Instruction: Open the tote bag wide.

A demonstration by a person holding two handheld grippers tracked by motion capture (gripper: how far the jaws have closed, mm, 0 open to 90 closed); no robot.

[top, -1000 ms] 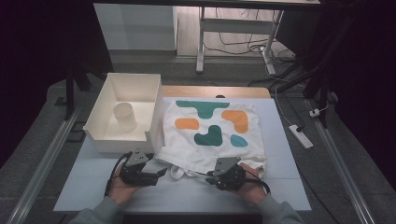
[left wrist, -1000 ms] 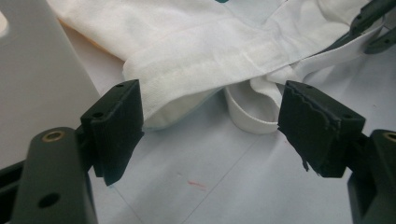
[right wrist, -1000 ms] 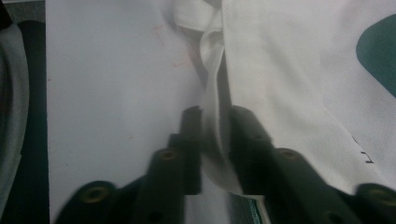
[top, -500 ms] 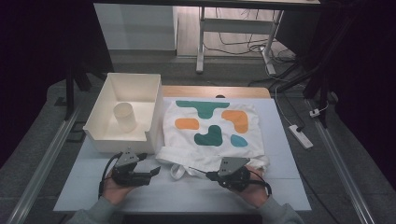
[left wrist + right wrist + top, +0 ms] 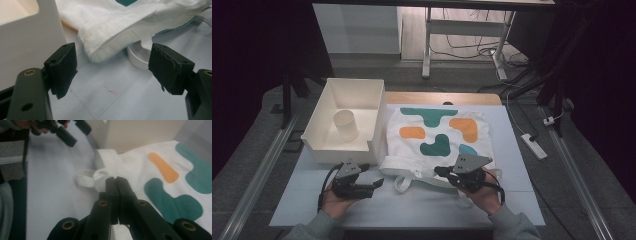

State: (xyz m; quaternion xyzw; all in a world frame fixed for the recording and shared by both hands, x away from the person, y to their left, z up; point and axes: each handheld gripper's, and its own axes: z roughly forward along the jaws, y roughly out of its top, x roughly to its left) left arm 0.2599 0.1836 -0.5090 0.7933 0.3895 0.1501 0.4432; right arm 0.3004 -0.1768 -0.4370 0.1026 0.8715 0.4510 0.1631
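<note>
Soft cloth bag (image 5: 437, 140) (blob-printed), seemingly pinched.

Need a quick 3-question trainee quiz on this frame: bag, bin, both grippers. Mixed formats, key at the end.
1. True or false: the left gripper has its jaws closed on the tote bag.
2. Multiple choice: the white cup stands
A) on the bag
B) inside the white bin
C) on the bare table beside the bin
3. Fill in: the right gripper is shut at the bag's near edge, by the white ____ loop.

Key: 1 false, since its jaws stand wide apart, short of the bag's corner; 2 B; 3 handle.
</note>
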